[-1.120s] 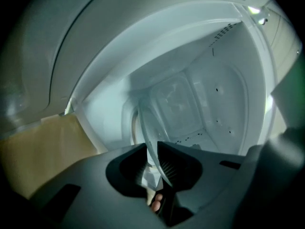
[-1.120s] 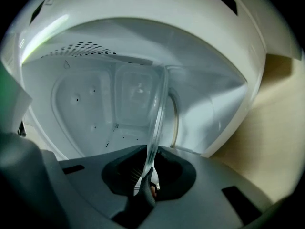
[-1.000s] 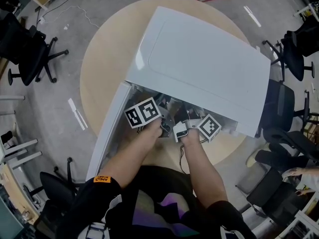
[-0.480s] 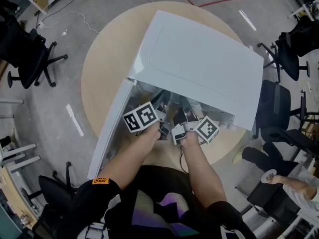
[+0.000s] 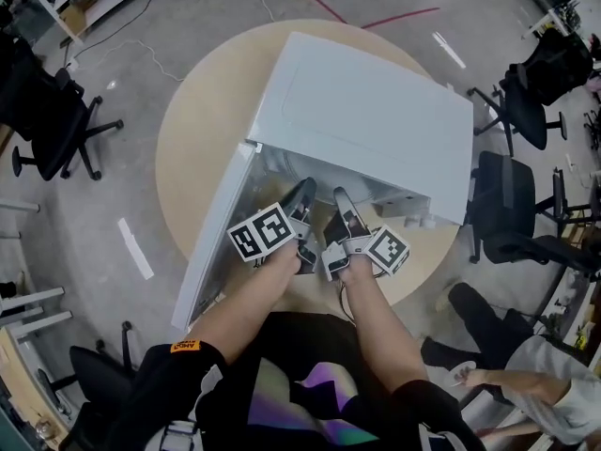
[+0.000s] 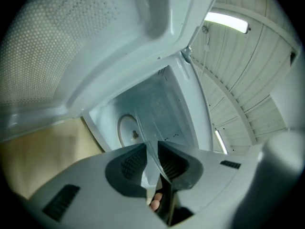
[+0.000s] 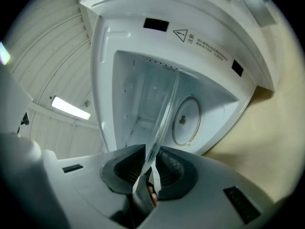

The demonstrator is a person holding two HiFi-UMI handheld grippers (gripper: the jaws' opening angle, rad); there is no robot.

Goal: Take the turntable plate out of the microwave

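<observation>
Table: a big round wooden table [image 5: 183, 148] with the microwave on top of it.
Microwave: a white box [image 5: 376, 120]. Its open front faces the person.
Door: the white door [image 5: 211, 252] is swung wide open on the person's left side.
Chairs: black office chairs [image 5: 47, 111] stand on the floor around the table.
Turntable plate: a clear glass plate [image 7: 164, 113], seen from its thin edge. It is held up at the mouth of the microwave, lifted off the floor inside.
Left gripper: it [image 6: 151, 154] pinches the rim of the plate, one jaw on each side of the glass.
Right gripper: it [image 7: 151, 159] pinches the rim too, just beside the left one.
Round spot: a circle [image 7: 186, 120] in the microwave's floor, bare, with a small knob in the middle.
</observation>
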